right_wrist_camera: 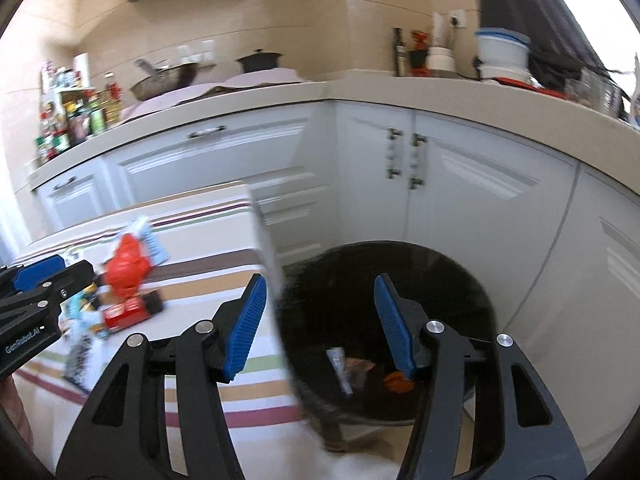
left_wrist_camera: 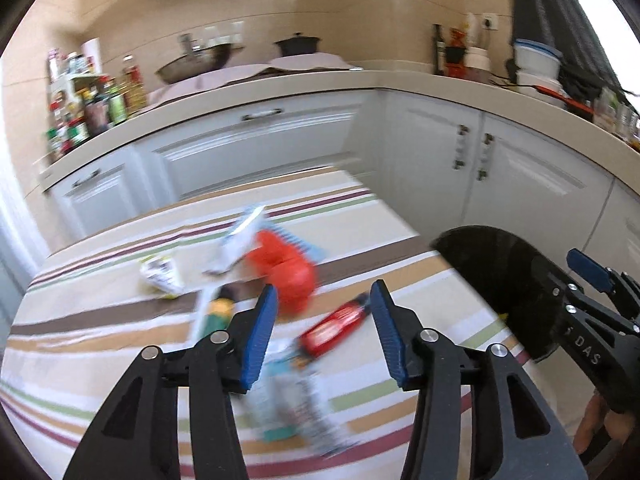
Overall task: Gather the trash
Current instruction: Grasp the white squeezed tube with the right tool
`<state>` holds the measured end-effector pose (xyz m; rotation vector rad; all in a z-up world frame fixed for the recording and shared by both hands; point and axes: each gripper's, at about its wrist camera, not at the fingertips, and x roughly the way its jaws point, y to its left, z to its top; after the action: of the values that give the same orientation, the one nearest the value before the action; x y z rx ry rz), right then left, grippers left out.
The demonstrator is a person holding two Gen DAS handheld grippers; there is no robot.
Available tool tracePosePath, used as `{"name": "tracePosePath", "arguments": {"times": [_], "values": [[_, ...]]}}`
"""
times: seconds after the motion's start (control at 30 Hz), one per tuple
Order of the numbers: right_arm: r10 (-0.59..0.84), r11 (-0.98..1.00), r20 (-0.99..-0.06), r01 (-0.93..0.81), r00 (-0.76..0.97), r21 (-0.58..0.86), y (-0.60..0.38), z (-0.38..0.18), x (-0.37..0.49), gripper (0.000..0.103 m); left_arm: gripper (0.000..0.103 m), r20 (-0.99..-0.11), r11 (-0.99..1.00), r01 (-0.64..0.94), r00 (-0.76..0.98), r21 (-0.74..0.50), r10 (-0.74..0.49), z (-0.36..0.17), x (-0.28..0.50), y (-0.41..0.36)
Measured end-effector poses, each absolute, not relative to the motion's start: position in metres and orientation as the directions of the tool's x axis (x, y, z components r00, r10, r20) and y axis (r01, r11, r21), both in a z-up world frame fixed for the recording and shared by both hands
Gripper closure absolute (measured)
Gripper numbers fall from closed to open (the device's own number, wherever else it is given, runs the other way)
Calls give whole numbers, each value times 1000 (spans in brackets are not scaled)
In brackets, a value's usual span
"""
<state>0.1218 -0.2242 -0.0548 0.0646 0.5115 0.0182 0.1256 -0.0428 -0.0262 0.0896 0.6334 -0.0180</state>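
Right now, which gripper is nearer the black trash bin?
Right. The right gripper hangs open over the black trash bin; the left gripper is open above the wrappers on the striped table.

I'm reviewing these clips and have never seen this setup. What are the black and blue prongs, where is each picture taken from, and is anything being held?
The prongs are handheld grippers, one in each of a person's hands, with a camera looking along the jaws. The left gripper hangs open over a striped tablecloth strewn with wrappers: a red packet, a crumpled orange-red bag, a white wrapper. The right gripper is open above a black bin beside the table, which holds a few scraps. Neither holds anything.
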Motion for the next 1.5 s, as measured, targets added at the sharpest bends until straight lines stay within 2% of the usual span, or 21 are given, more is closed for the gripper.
{"name": "tracePosePath", "arguments": {"times": [0.43, 0.87, 0.9, 0.93, 1.07, 1.1, 1.27, 1.5], "values": [[218, 971, -523, -235, 824, 34, -124, -61, 90, 48, 49, -616, 984, -163, 769, 73, 173, -43, 81, 53], [290, 933, -568, -359, 771, -9, -66, -73, 78, 49, 48, -643, 960, -274, 725, 58, 245, -60, 64, 110], [290, 933, -572, -361, 767, -10, -65, -74, 78, 51, 48, -645, 960, -274, 724, 55, 244, -60, 63, 111], [289, 932, -577, -362, 764, -12, -64, -75, 79, 60, 48, -646, 960, -274, 724, 53, 242, -61, 63, 111], [290, 927, -608, -375, 739, -14, -61, -83, 83, 78, 48, -649, 963, -265, 724, 48, 232, -63, 64, 110], [295, 924, -615, -382, 731, -11, -60, -84, 83, 86, 48, -650, 964, -262, 724, 48, 229, -63, 64, 109], [302, 919, -610, -393, 732, -16, -59, -83, 81, 93, 48, -656, 969, -243, 725, 44, 212, -65, 65, 101], [331, 915, -583, -403, 742, 7, -66, -72, 75, 94, 48, -657, 979, -199, 732, 47, 181, -64, 67, 82]]}}
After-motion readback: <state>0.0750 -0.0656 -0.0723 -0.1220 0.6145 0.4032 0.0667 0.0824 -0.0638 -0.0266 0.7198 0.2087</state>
